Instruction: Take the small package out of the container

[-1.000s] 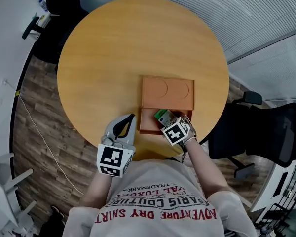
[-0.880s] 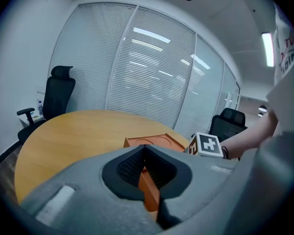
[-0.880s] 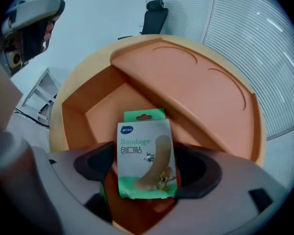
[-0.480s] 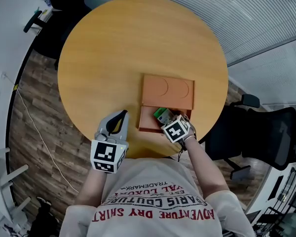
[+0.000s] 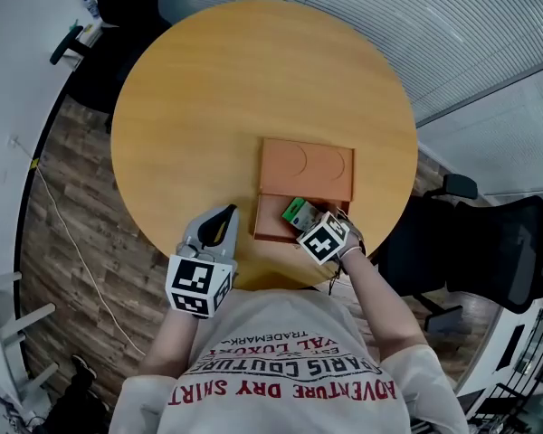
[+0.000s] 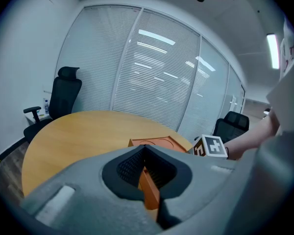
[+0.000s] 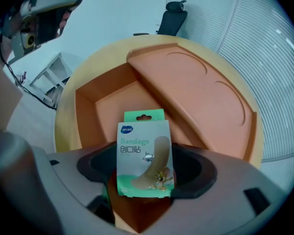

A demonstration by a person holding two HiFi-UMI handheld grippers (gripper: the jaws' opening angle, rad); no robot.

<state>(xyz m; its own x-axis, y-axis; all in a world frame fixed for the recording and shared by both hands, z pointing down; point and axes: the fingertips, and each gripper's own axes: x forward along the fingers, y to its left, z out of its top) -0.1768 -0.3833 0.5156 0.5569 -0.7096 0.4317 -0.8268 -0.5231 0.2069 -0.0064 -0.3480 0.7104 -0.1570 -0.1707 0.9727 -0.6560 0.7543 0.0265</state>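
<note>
The small package, a green and white bandage pack, lies face up in the open tray of the orange container, seen as a green patch in the head view. My right gripper points steeply down into the tray with the package between its jaws. The jaws have just been closing, and a sliver of orange still shows beside the pack's left edge. The container's lid lies flat beyond the tray. My left gripper hovers left of the tray, jaw tips together, holding nothing.
The container sits near the front edge of a round wooden table. Black office chairs stand at the right and at the far left. Window blinds and a wood floor surround the table.
The left gripper drew back slightly from the tray's left side. The right gripper stayed over the tray and rolled a little around the package.
</note>
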